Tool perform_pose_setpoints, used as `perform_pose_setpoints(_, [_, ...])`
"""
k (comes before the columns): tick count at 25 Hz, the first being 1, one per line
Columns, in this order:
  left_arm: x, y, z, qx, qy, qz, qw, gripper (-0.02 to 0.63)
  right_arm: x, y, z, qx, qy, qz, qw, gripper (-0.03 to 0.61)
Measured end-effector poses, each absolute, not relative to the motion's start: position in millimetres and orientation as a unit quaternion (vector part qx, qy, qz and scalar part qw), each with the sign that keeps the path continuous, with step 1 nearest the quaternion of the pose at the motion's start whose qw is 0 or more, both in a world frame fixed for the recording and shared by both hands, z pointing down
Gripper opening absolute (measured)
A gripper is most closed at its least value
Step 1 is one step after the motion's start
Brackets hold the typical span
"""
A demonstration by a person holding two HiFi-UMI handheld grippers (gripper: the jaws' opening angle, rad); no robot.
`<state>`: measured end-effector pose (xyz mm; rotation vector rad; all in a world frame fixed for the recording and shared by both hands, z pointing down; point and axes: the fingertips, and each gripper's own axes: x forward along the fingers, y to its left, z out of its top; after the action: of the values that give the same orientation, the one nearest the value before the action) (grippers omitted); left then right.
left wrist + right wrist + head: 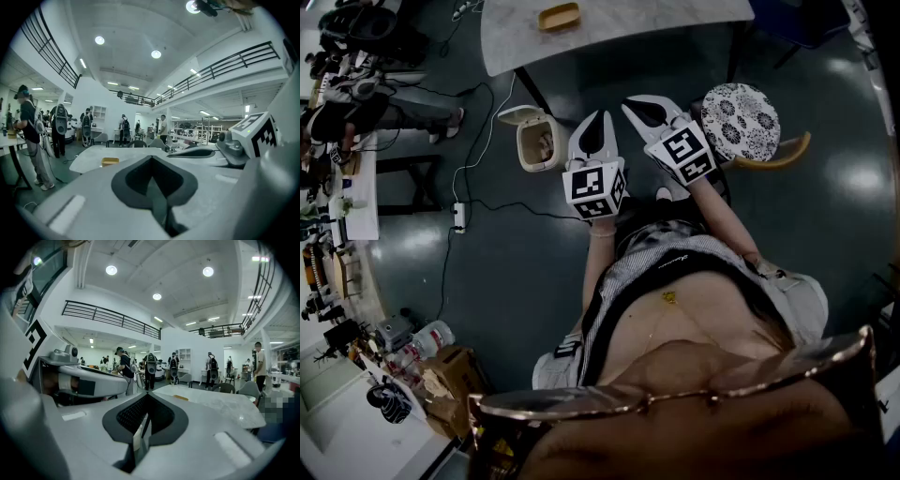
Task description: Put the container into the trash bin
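A small yellow container (559,16) lies on the marble table (619,37) at the top of the head view. It also shows as the yellow container (110,161) in the left gripper view and the container (181,398) in the right gripper view, well beyond the jaws. The cream trash bin (539,141) stands on the floor with its lid up, just left of my left gripper (601,117). My right gripper (628,104) hangs beside it. Both are held above the floor, short of the table. The left gripper (151,158) and right gripper (146,395) are shut with nothing between their jaws.
A stool with a patterned round seat (741,120) stands right of the right gripper. A power strip (459,216) and cables lie on the dark floor at left, near a cluttered workbench (352,187). A person (33,136) stands left of the table; others are farther back.
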<state>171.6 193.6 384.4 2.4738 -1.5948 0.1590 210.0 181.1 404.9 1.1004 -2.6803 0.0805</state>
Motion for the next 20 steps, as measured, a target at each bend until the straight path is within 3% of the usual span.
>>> perform_pose_setpoints(11, [184,190,388,0.831,-0.543,0.051,0.108,0.002,226,179,407,0.370,-0.922,0.042,0.104,0.025])
perform_pose_setpoints(20, [153,144,403,0.831,-0.541,0.039,0.124,0.002,206,135,420,0.381,-0.917,0.065,0.098,0.025])
